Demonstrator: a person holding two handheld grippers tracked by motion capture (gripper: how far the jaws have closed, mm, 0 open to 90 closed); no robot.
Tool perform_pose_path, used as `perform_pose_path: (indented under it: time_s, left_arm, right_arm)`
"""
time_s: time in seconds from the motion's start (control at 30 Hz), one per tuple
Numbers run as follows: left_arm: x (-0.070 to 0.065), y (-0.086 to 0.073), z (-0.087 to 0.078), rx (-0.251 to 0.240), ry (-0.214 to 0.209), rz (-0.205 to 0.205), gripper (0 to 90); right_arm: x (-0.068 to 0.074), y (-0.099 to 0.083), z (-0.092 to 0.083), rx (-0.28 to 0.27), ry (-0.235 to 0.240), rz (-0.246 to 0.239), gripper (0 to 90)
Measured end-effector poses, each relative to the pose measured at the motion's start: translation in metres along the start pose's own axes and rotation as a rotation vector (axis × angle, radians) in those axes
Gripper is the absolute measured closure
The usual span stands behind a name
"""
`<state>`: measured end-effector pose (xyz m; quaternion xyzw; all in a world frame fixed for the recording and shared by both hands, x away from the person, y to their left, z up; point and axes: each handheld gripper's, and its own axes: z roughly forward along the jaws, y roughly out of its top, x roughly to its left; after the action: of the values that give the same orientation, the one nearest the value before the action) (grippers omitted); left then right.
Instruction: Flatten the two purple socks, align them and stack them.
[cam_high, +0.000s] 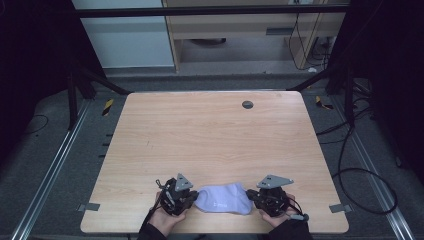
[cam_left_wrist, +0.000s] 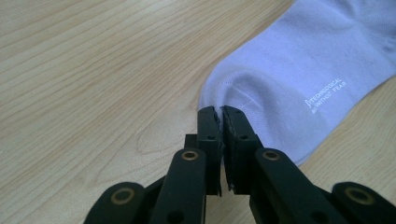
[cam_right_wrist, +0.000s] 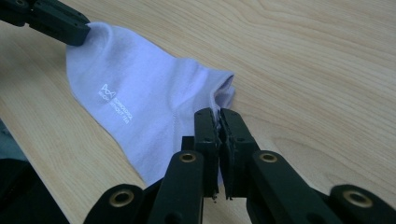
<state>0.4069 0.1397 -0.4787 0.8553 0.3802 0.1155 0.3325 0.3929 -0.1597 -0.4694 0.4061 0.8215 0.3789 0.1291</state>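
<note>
A pale lilac sock (cam_high: 223, 199) is lying flat at the desk's (cam_high: 210, 135) near edge, about midway along it. The left gripper (cam_left_wrist: 218, 112) is pinching the toe end, and the right gripper (cam_right_wrist: 218, 113) is clamping the cuff end. The sock is looking light, limp and unbreakable, so gripping both ends should be keeping it stretched.

Light wooden table (cam_high: 210, 140), white sock (cam_high: 224, 199) near its front edge
</note>
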Motion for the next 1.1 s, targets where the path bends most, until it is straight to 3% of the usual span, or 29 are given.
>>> perform_pose_path:
  time_s: [0.23,0.37,0.4,0.53,0.63,0.7,0.9,1.0,1.1]
  left_arm:
    - [0.000,-0.001,0.003,0.007,0.005,0.005,82.0]
    - [0.002,-0.001,0.001,-0.006,0.014,-0.004,74.4]
    - [0.002,-0.001,-0.001,-0.019,0.015,-0.005,68.9]
    - [0.002,0.003,-0.011,-0.081,0.026,-0.013,65.7]
    - [0.001,0.008,-0.014,-0.120,0.026,-0.012,67.7]
    - [-0.004,0.012,-0.011,-0.130,0.020,-0.005,68.6]
    - [-0.018,0.018,0.014,-0.081,-0.005,0.035,75.3]
    - [-0.021,0.015,0.022,-0.042,-0.003,0.058,78.2]
    - [-0.022,0.012,0.025,-0.035,-0.001,0.060,78.0]
  right_arm:
    - [-0.002,-0.002,0.006,0.018,-0.012,-0.003,84.3]
    - [-0.004,-0.005,0.008,0.023,-0.021,0.004,79.2]
    - [-0.005,-0.005,0.007,0.010,-0.028,-0.001,74.9]
    - [-0.007,-0.003,0.003,-0.026,-0.029,0.007,72.0]
    - [-0.006,0.002,0.003,-0.086,-0.013,-0.003,76.7]
    - [-0.005,0.003,0.004,-0.092,0.002,-0.012,78.3]
    - [0.001,0.005,0.023,-0.061,0.052,-0.050,86.1]
    - [0.001,0.002,0.030,-0.033,0.053,-0.055,87.9]
    - [-0.003,-0.004,0.035,0.001,0.043,-0.054,88.9]
